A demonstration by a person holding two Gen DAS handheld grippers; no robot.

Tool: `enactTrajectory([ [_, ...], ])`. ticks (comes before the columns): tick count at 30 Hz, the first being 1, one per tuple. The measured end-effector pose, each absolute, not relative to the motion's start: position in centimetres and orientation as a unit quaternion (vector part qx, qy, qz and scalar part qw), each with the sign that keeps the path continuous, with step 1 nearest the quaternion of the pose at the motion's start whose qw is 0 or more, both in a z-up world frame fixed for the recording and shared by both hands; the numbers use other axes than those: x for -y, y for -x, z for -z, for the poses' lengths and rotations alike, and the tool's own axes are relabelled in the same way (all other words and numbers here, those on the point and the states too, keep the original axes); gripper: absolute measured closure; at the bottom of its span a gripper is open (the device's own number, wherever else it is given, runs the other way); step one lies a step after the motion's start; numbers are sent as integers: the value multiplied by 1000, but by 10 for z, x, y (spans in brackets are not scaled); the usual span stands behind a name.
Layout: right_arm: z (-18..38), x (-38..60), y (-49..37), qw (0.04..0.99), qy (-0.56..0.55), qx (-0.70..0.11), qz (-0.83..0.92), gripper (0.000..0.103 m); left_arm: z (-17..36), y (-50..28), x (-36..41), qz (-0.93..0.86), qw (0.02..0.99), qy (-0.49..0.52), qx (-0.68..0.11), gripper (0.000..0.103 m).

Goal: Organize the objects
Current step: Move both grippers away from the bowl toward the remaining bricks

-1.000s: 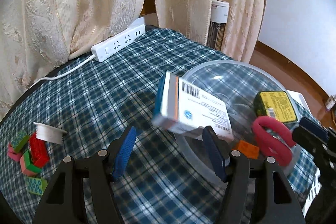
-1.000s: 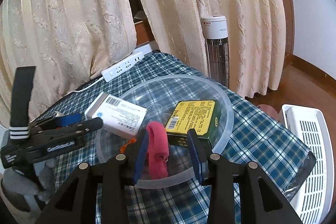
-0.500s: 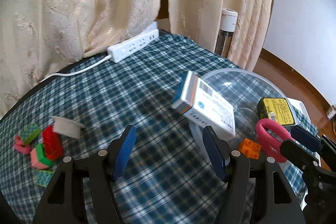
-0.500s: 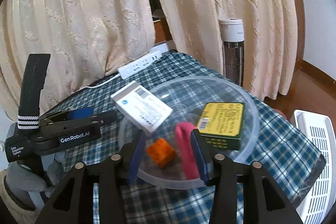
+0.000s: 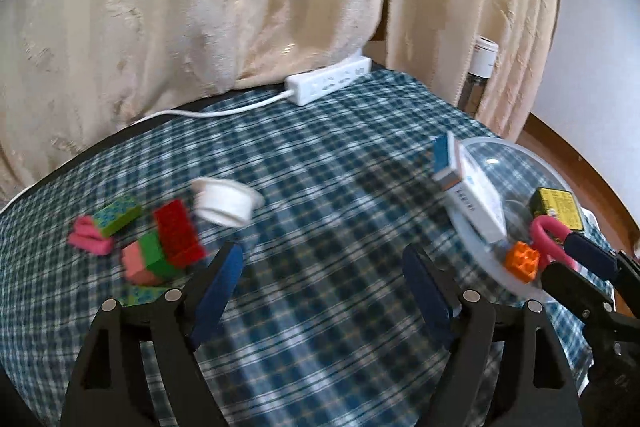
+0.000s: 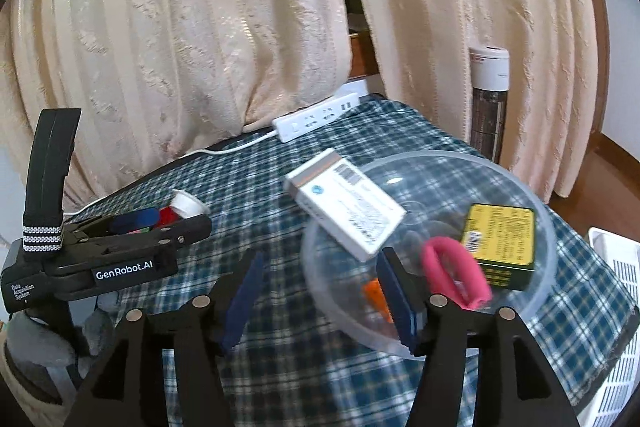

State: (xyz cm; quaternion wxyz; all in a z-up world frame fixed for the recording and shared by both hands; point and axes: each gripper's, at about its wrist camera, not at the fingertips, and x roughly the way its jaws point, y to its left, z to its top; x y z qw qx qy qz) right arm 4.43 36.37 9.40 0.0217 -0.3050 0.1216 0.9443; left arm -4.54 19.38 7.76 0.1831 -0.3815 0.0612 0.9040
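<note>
- A table covered with a blue-green checked cloth is seen in front of cream curtains; a white power strip is laid at its far edge.
- A clear round plastic bowl is placed on the right part of the cloth.
- A white box with a barcode is leaned over the left rim of the bowl, one end inside and the other end outside, tilted.
- A yellow and green box is laid inside the bowl at the right side.
- A pink loop-shaped item is laid inside the bowl, just beside the yellow and green box.
- A small orange brick is also seen inside the bowl, near its front rim.
- A white cup is left on the cloth, tipped, well apart from the bowl.
- Red, green and pink blocks are gathered just beside the cup, outside any container.
- The left gripper is held over bare cloth; its jaws have just been opening, are spread wide, and nothing is between them.
- The right gripper is held at the front rim of the bowl; its jaws have just been opening, are spread, and nothing is pinched.
</note>
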Motion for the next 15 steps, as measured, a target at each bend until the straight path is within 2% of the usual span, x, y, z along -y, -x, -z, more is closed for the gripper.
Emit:
enactTrajectory([
  [9, -97, -334, -32, 2, 312, -114, -943, 29, -74, 51, -146, -908, 152, 390, -38, 20],
  [15, -96, -318, -24, -7, 324, -109, -940, 27, -66, 55, -119, -907, 135, 399, -23, 19],
])
